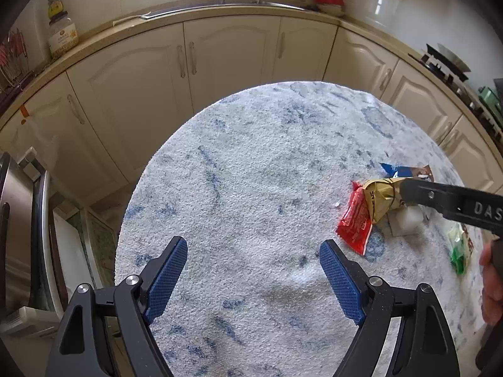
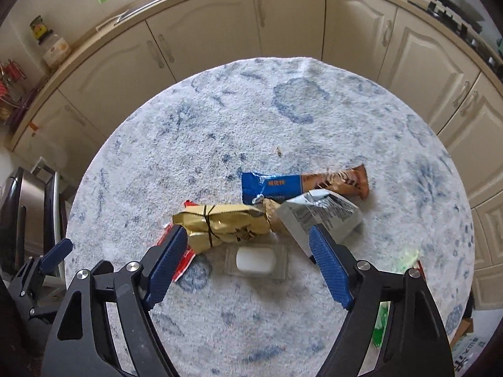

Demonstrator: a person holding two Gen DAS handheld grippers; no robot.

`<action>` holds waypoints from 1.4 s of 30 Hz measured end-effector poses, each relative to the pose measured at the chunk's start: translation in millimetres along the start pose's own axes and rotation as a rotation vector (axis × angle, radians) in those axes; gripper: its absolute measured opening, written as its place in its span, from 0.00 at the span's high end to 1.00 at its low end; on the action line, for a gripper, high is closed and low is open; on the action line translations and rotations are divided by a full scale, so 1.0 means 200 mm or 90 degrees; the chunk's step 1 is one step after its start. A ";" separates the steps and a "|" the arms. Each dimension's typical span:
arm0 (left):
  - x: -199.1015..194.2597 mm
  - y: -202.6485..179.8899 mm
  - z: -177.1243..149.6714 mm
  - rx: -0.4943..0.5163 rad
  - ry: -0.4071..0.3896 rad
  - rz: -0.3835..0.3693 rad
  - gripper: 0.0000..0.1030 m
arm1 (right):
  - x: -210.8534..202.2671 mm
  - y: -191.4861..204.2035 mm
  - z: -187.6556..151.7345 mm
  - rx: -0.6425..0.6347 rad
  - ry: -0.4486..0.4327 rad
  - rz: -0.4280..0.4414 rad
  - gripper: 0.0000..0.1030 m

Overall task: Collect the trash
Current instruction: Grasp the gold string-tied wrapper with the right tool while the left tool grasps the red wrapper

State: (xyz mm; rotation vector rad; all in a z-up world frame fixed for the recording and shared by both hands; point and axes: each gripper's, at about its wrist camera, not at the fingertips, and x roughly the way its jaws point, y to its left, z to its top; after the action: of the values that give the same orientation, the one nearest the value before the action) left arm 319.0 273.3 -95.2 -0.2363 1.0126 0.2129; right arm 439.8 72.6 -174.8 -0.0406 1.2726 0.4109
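A pile of trash lies on the round white-and-blue rug [image 2: 283, 110]: a crumpled gold wrapper [image 2: 226, 220], a blue and brown bar wrapper [image 2: 301, 183], a silver packet [image 2: 320, 213], a red wrapper [image 2: 184, 260], a white pod in a clear packet [image 2: 255, 260] and a green wrapper [image 2: 380, 330]. My right gripper [image 2: 246, 234] hangs open just above the pile, the gold wrapper and the pod between its fingertips, neither pad pressing. My left gripper [image 1: 253, 264] stands open over bare rug, left of the red wrapper [image 1: 355, 223] and gold wrapper [image 1: 382, 198].
Cream cabinets [image 1: 220, 59] under a counter with a sink [image 1: 226, 4] curve around the rug's far side. A steel appliance [image 1: 19, 207] stands at the left, a stove [image 1: 446, 62] at the right. A hand [image 1: 492, 282] shows at the right edge.
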 end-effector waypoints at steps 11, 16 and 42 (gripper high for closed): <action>0.05 0.04 0.01 -0.009 -0.002 0.000 0.20 | 0.06 0.08 0.03 -0.037 0.006 0.017 0.62; 0.04 0.04 -0.03 -0.006 0.003 -0.003 0.20 | 0.00 0.06 -0.05 -0.051 0.052 0.090 0.75; -0.02 -0.01 -0.09 -0.009 0.009 0.024 0.20 | 0.02 0.21 -0.16 -0.219 0.038 0.076 0.78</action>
State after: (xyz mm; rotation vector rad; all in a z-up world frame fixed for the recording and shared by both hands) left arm 303.3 265.5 -101.5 -0.2330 1.0308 0.2525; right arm 398.6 105.9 -180.4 -0.2709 1.2546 0.7337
